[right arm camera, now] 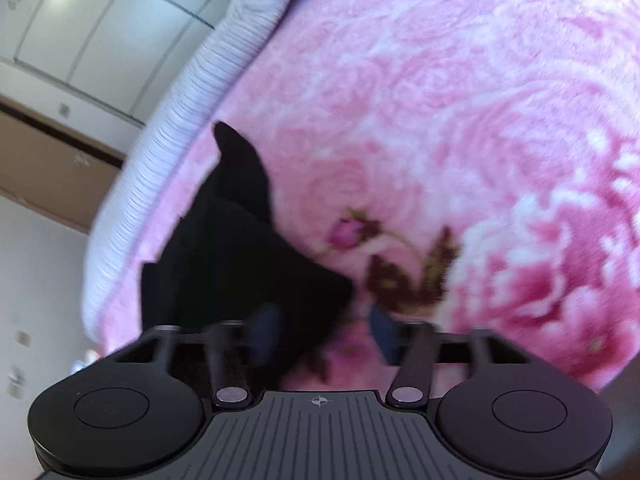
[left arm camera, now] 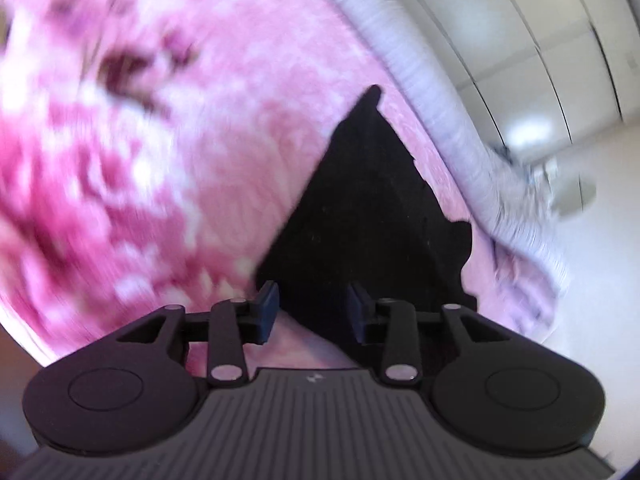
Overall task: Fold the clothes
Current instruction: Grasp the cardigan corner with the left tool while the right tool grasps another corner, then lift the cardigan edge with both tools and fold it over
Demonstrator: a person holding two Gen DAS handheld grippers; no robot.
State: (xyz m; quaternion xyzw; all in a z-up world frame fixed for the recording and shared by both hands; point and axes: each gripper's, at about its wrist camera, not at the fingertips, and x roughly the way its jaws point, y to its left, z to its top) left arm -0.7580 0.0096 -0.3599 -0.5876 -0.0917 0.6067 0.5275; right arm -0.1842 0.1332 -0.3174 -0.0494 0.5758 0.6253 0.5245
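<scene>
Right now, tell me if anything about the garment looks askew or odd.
The black garment lies bunched and crooked on the pink floral blanket, one corner poking up toward the blanket's pale ribbed border. It is not flat. Both grippers, left and right, are open around its near edge.

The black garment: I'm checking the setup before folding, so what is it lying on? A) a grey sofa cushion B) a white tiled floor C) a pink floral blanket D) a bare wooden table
C: the black garment lies on a pink floral blanket, whose rose pattern surrounds it in both wrist views, beside a pale ribbed edge.
</scene>
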